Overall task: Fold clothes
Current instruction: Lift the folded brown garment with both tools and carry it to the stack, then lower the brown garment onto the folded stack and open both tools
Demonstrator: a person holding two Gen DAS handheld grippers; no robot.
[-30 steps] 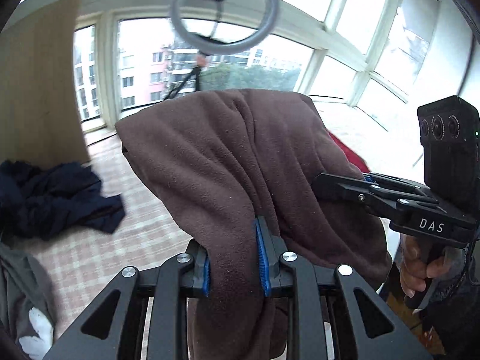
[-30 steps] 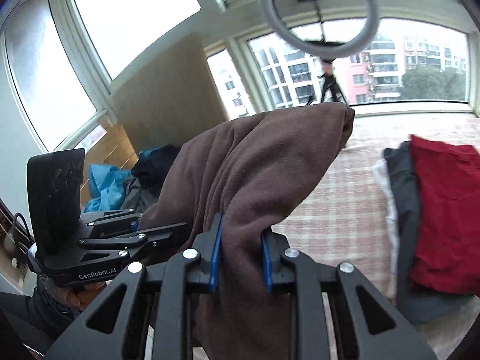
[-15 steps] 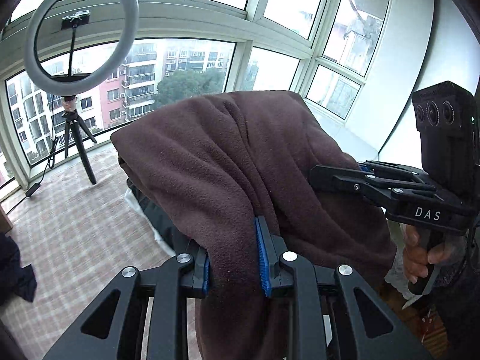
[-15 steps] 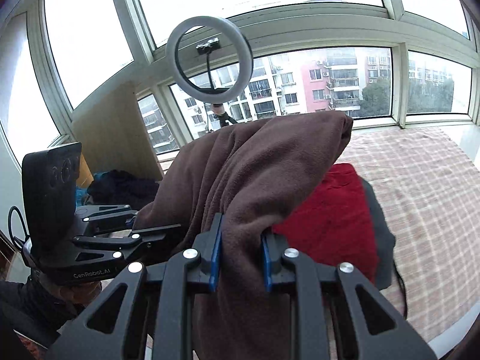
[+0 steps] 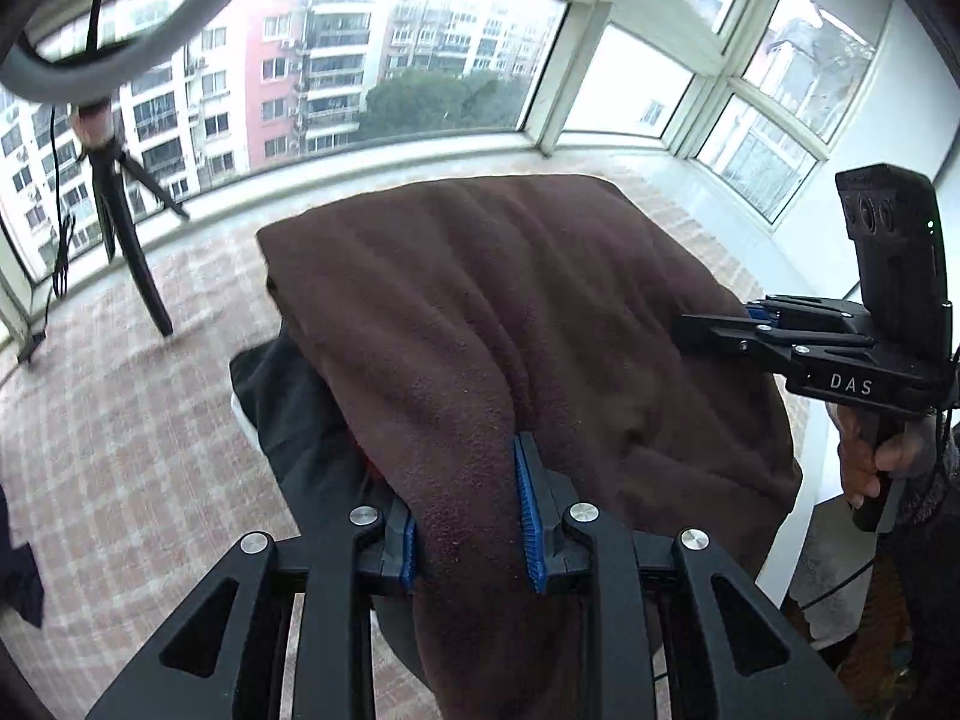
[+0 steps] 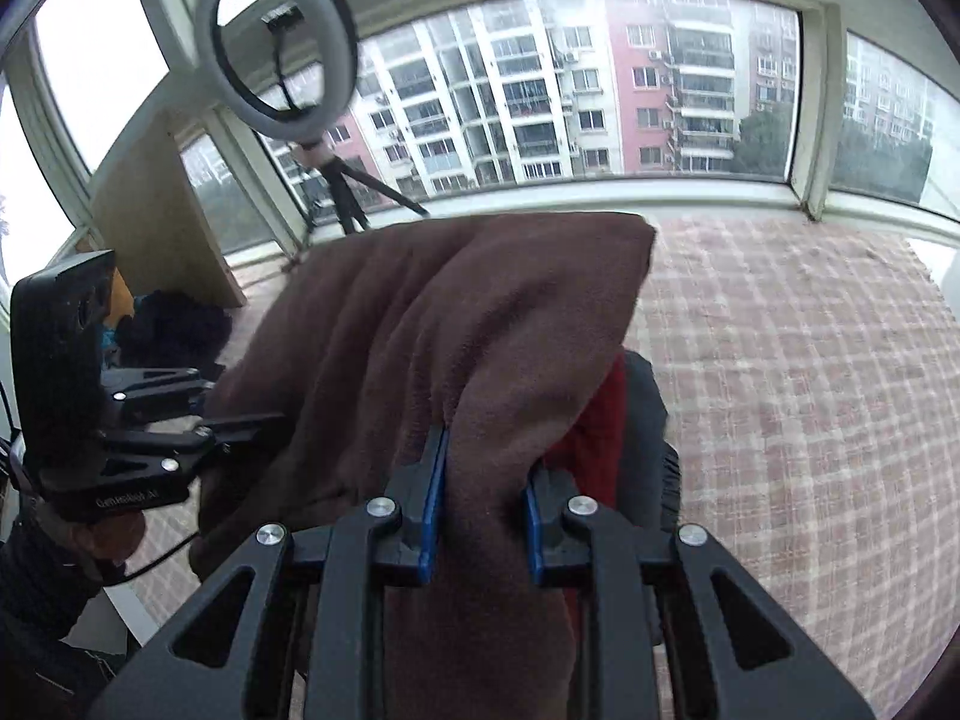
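Note:
A folded brown fleece garment [image 5: 510, 324] hangs between both grippers above a stack of folded clothes. My left gripper [image 5: 471, 531] is shut on its near edge, blue pads pressing the thick fold. My right gripper [image 6: 483, 516] is shut on the same brown fleece [image 6: 456, 324] at the other side. Under the fleece lie a red garment [image 6: 591, 426] and a dark grey garment [image 5: 300, 414]. Each view shows the other gripper beside the fleece: the right one [image 5: 744, 330] and the left one [image 6: 240, 426], each held by a hand.
A pink checked cloth [image 6: 810, 396] covers the surface under the stack. A ring light on a tripod [image 6: 276, 54] stands by the windows. A dark pile of clothes [image 6: 171, 324] lies at the far left beside a wooden board [image 6: 159, 204].
Both grippers have carried the brown fleece to the right and lowered it over the stack with the red garment. Their hold on it has not changed.

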